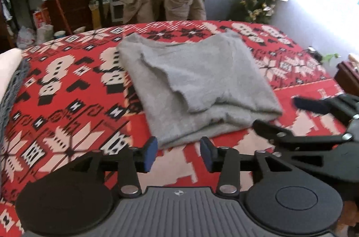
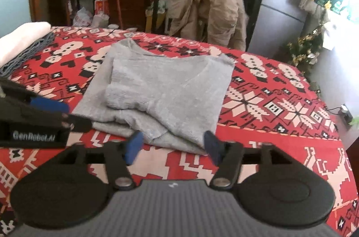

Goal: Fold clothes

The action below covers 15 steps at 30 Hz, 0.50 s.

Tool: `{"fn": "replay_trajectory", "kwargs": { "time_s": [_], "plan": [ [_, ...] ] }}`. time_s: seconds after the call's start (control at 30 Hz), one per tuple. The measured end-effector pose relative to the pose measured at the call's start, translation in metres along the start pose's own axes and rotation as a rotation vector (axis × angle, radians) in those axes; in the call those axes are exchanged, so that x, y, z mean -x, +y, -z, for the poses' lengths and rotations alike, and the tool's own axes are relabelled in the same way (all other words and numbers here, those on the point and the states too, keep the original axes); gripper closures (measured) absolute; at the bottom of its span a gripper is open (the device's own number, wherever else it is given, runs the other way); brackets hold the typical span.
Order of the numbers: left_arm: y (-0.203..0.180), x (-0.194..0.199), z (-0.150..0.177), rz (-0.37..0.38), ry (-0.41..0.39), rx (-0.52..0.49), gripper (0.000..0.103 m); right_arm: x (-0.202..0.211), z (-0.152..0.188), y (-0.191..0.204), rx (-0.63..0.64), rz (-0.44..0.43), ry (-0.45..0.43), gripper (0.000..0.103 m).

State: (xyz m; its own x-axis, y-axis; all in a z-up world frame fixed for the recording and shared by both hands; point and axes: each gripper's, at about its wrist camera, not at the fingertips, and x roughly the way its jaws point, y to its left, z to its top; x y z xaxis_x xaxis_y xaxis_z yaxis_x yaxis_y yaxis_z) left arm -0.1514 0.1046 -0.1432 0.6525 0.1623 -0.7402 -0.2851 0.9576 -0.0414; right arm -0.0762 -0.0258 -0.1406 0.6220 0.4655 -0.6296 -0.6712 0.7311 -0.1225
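Left wrist view: folded grey sweater (image 1: pixel 197 84) lies on red blanket (image 1: pixel 67 84).

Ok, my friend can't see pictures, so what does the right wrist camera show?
A folded grey sweater lies on a red patterned blanket, and the right gripper is open just in front of its near edge, holding nothing. The left gripper pokes in from the left, and a tan jacket hangs on a chair behind.
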Motion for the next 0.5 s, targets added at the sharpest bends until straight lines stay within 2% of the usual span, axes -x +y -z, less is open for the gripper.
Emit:
{"fn": "replay_trajectory", "kwargs": {
  "time_s": [0.1,0.17,0.2,0.23,0.3,0.33,0.4,0.5],
  "plan": [
    [0.0,-0.005,0.005,-0.061,0.009,0.005,0.036,-0.001,0.005,-0.002,-0.003,0.036,-0.023,0.012],
    [0.001,-0.01,0.005,-0.074,0.027,0.015,0.034,-0.002,0.009,-0.002,0.015,0.042,-0.033,0.007],
    [0.002,-0.013,0.006,-0.083,0.025,0.019,0.032,-0.003,0.01,-0.002,0.026,0.042,-0.037,0.001],
    [0.002,-0.014,0.007,-0.102,0.015,0.022,0.03,-0.003,0.012,-0.001,0.036,0.042,-0.041,0.001],
    [0.005,-0.016,0.009,-0.134,0.006,0.044,0.018,-0.007,0.014,-0.001,0.034,0.047,-0.026,0.001],
    [0.007,-0.016,0.01,-0.134,0.002,0.06,0.016,-0.01,0.016,-0.002,0.028,0.051,-0.013,0.001],
    [0.01,-0.018,0.013,-0.14,-0.016,0.064,0.006,-0.017,0.02,-0.005,0.003,0.035,0.015,0.001],
    [0.011,-0.019,0.017,-0.137,-0.047,0.049,0.001,-0.021,0.028,-0.012,-0.053,0.01,0.028,0.001]
  ]
}}
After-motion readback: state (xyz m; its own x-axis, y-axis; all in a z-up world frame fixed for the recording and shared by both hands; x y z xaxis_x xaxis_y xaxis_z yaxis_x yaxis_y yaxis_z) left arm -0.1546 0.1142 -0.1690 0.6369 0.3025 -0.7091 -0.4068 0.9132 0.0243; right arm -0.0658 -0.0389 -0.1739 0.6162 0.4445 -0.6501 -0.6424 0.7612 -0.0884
